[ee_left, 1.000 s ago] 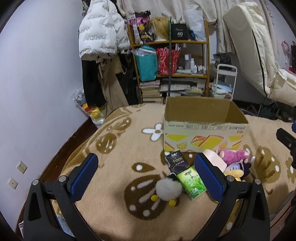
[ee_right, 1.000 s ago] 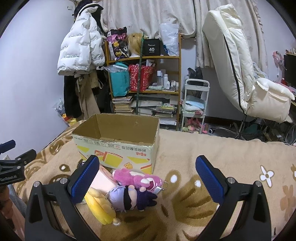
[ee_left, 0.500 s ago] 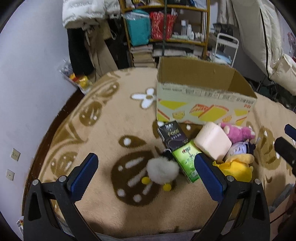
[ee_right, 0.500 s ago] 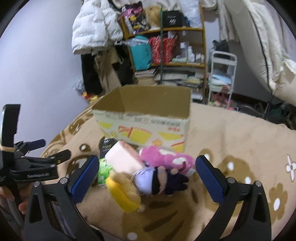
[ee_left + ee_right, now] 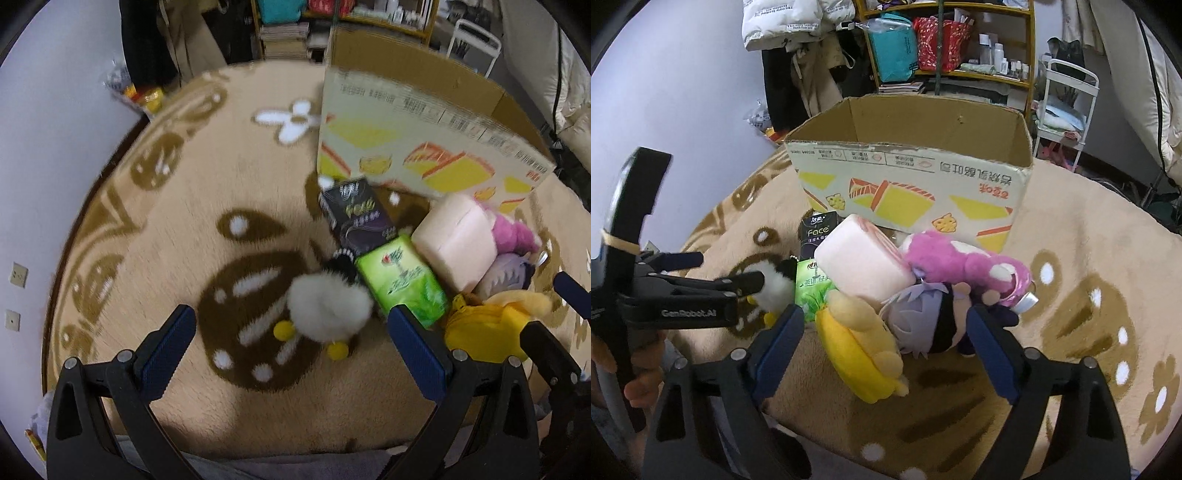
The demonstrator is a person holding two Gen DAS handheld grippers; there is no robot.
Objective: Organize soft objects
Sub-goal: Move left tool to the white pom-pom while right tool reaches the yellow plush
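Observation:
An open cardboard box [image 5: 912, 177] stands on the patterned blanket. In front of it lie a pink block cushion [image 5: 862, 264], a pink plush [image 5: 964, 264], a purple-haired doll [image 5: 931, 314], a yellow plush [image 5: 858, 341], a green tissue pack [image 5: 400, 280], a black tissue pack [image 5: 356, 216] and a white fluffy plush [image 5: 328, 308]. My left gripper [image 5: 291, 347] is open, its fingers on either side of the white plush, just above it. My right gripper [image 5: 884, 339] is open around the yellow plush and the doll. The left gripper also shows in the right wrist view [image 5: 701, 277].
A shelf [image 5: 945, 40] full of bags and bottles, hanging coats [image 5: 798, 74], a white trolley [image 5: 1067, 103] and a cream recliner stand behind the bed. The blanket [image 5: 1089, 236] stretches to the right of the box. A wall runs along the left.
Both grippers have moved forward and down toward the pile. The left now straddles the white plush; the right now straddles the yellow plush and doll. Both stay open.

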